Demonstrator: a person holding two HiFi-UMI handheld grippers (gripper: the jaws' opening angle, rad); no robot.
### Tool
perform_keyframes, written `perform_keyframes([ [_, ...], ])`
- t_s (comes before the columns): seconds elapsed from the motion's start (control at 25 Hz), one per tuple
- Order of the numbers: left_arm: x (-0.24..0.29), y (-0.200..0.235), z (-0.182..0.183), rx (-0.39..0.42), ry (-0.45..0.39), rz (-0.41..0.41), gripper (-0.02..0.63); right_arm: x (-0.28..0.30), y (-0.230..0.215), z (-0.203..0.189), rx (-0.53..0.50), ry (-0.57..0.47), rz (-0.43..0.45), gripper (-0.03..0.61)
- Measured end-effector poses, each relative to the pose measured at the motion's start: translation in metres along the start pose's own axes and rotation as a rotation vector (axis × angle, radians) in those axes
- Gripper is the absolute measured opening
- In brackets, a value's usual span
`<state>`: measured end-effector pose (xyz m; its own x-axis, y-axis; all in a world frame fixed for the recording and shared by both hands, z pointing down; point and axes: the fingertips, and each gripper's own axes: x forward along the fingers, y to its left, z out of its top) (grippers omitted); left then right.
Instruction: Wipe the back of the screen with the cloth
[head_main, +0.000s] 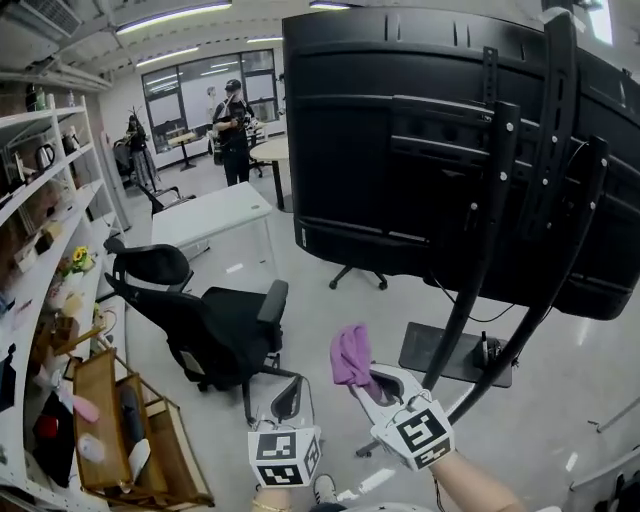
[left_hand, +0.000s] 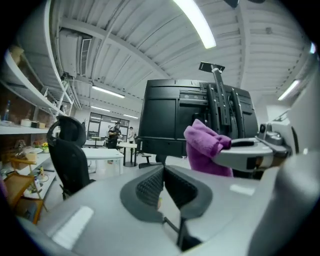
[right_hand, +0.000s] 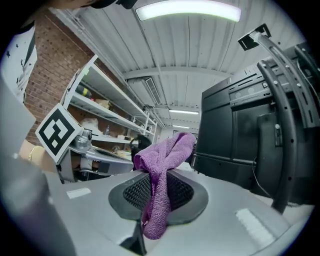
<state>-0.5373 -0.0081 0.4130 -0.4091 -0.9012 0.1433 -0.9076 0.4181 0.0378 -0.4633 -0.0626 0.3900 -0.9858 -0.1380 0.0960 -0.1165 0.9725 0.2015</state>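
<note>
Right gripper (right_hand: 159, 192): jaws clamped on a purple terry cloth (right_hand: 165, 155) that bunches above them. Left gripper (left_hand: 162, 184): jaws pressed together, nothing between. The large black screen back (head_main: 400, 140) stands ahead and above, apart from both. Judged: approach step; next, raise the cloth onto the panel.

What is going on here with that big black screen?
Someone is getting ready to wipe the back of the screen, which hangs on a stand. The right tongs are shut on a purple cloth, held up near the screen but not touching it. The left tongs are shut and empty.
</note>
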Motion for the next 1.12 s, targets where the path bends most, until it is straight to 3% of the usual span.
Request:
perform_keyframes([
  [0.12,0.06,0.033,0.029,0.042,-0.025,-0.048,0.008,0.061,-0.04,0.021,-0.091,-0.008,-0.069,0.057],
  [0.28,0.142,0.065,0.065,0.087,-0.023,-0.098,0.008,0.133,-0.104,0.061,-0.327,0.008,-0.181,0.057],
  [0.56,0.25,0.076,0.187,0.117,-0.062,-0.217,0.008,0.206,-0.202,0.189,-0.733,0.076,-0.371,0.057],
  [0.68,0.277,0.075,0.255,0.167,-0.141,-0.224,0.008,0.217,-0.243,0.265,-0.882,0.064,-0.5,0.057],
  [0.88,0.3,0.078,0.359,0.268,-0.29,-0.179,0.008,0.218,-0.305,0.384,-0.996,0.05,-0.756,0.057],
  [1.0,0.307,0.079,0.395,0.257,-0.341,-0.184,0.008,0.227,-0.329,0.423,-1.127,0.154,-0.884,0.057],
  [1.12,0.317,0.081,0.404,0.222,-0.346,-0.186,0.008,0.24,-0.349,0.433,-1.245,0.28,-0.937,0.057],
])
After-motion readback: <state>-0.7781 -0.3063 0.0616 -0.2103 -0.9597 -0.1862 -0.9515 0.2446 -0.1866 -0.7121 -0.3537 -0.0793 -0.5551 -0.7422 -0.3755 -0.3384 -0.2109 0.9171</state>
